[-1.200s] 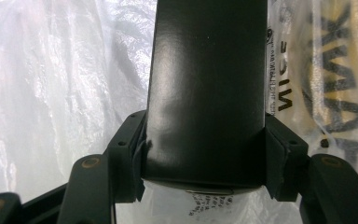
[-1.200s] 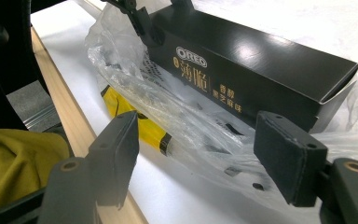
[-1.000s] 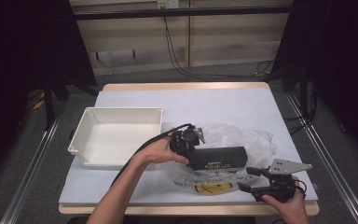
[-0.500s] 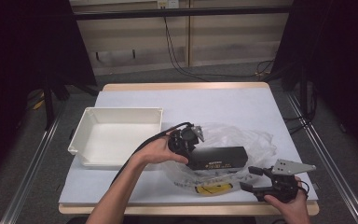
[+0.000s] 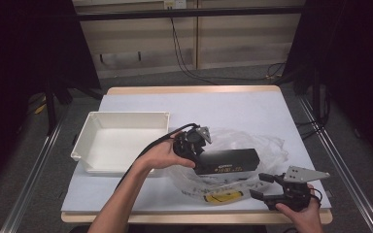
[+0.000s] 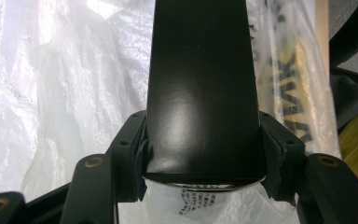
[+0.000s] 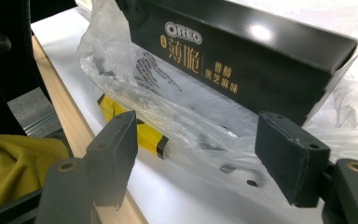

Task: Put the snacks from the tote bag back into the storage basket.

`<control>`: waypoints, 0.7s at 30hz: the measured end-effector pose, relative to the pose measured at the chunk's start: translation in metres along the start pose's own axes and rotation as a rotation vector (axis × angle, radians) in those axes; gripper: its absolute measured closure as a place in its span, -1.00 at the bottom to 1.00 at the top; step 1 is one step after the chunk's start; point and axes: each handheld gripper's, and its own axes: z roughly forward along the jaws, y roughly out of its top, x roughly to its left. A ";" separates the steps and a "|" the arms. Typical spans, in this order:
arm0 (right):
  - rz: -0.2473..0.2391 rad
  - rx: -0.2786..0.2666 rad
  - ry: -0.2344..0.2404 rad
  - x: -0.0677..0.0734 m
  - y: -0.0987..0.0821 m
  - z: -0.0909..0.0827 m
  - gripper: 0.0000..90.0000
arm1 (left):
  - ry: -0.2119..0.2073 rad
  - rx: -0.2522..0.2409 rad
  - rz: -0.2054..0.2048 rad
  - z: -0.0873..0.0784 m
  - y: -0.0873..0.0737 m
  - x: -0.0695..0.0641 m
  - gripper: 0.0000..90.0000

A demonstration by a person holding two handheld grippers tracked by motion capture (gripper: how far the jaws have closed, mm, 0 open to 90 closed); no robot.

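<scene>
At the centre of the high view, the left gripper is clamped on one end of a long black Oreo box, which lies level just above a crumpled clear plastic bag spread over the lower right of the white table. In the left gripper view the box runs up the middle of the frame, with both black pads pressed flat against its two sides near the bottom edge and the bag pale and wrinkled behind it. The person's left hand wraps the gripper body, the forearm coming in from the bottom left of the frame. At the lower right of the high view, the right gripper sits by the table's near edge, its jaws standing apart with nothing pinched, pointed toward the bag's mouth. In the right gripper view the right gripper frames the bag's printed, yellow-banded edge between its two pads without touching it, and the box crosses the upper part of the frame with its gold lettering and white Oreo logo facing the camera. A white plastic tray rests left of centre on the table, just beside the left hand and apart from the bag.
</scene>
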 end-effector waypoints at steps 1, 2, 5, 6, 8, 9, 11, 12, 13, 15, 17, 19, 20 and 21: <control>-0.001 0.000 -0.001 0.000 0.000 0.000 -0.35 | 0.004 -0.004 0.003 -0.002 0.000 0.000 -0.04; 0.001 -0.002 -0.001 0.000 0.000 0.000 -0.35 | 0.004 -0.004 0.003 -0.002 0.000 0.000 -0.04; -0.003 -0.002 -0.002 0.000 0.000 0.000 -0.35 | 0.006 -0.012 0.007 -0.005 0.002 0.000 -0.03; -0.004 -0.004 0.000 0.000 0.000 0.000 -0.36 | 0.011 -0.022 0.011 -0.006 0.002 -0.001 -0.03; -0.004 -0.004 0.000 0.000 0.000 -0.001 -0.36 | 0.012 -0.037 0.014 -0.009 0.004 -0.002 -0.04; -0.005 -0.007 0.000 0.000 0.000 -0.001 -0.36 | 0.014 -0.040 0.026 -0.013 0.006 -0.002 -0.03; -0.004 -0.009 0.002 0.000 0.000 -0.001 -0.36 | 0.014 -0.046 0.027 -0.015 0.006 -0.002 -0.03; -0.005 -0.009 0.002 0.000 0.000 -0.001 -0.36 | 0.010 -0.047 0.031 -0.017 0.006 -0.002 -0.03; -0.005 -0.010 0.003 0.000 0.000 -0.001 -0.36 | 0.011 -0.055 0.033 -0.019 0.006 -0.002 -0.03; -0.006 -0.012 0.005 0.000 0.000 -0.001 -0.36 | 0.016 -0.065 0.043 -0.024 0.005 -0.003 -0.03; -0.005 -0.011 0.006 0.000 0.000 -0.001 -0.36 | 0.015 -0.068 0.053 -0.028 0.005 -0.003 -0.03; -0.007 -0.011 0.005 0.001 0.000 -0.001 -0.36 | 0.011 -0.076 0.058 -0.033 0.005 -0.003 -0.03; -0.007 -0.013 0.007 0.001 0.000 -0.001 -0.36 | 0.013 -0.083 0.056 -0.034 0.005 -0.004 -0.03; -0.007 -0.013 0.007 0.001 0.000 -0.001 -0.36 | 0.013 -0.083 0.056 -0.034 0.005 -0.004 -0.03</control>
